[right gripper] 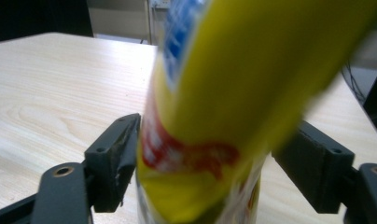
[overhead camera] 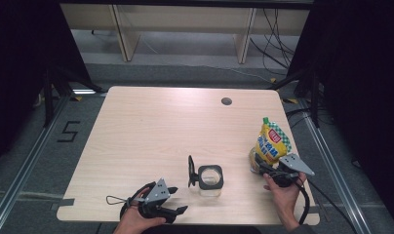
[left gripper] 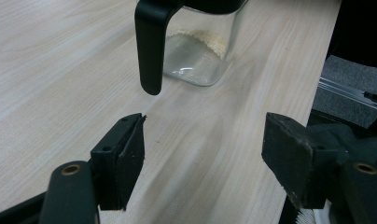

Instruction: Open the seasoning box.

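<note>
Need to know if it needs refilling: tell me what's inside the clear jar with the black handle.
The jar holds a thin layer of pale grains across its bottom; the rest looks empty. Its black rim hides the upper part.

Yellow bag point(right gripper: 252, 93) blurred, top cut off

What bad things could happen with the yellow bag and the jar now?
The right claw has the bag between its jaws, low down, so the tall top could flop over and spill when lifted. The jar has a small opening, so anything poured might miss and land on the table. The bag also stands near the table's right edge, so a bump could push it off.
</note>
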{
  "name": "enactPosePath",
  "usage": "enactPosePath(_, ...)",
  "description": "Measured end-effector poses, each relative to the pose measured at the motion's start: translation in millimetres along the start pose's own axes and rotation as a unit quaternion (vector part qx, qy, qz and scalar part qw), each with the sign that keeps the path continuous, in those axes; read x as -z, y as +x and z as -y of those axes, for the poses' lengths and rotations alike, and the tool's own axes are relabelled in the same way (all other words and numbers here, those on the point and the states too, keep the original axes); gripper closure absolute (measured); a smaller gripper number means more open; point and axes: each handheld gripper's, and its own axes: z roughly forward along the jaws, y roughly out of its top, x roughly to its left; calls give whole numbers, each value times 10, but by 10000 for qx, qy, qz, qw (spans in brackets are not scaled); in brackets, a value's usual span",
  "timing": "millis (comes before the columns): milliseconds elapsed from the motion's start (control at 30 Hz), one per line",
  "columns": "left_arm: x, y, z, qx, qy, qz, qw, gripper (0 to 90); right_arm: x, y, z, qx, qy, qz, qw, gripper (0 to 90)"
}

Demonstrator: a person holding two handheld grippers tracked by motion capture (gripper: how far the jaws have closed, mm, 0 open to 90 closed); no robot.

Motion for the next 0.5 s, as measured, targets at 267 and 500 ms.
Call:
enactPosePath(267, -6, -22, 7, 165, -6, 23, 9999, 295, -71, -4, 69, -213, 117, -142, 9996, 234)
enactPosePath(500, 3, -16, 5, 94, 11, -8, 10000, 295, -135, 0, 86, 33, 38, 81, 10000, 234)
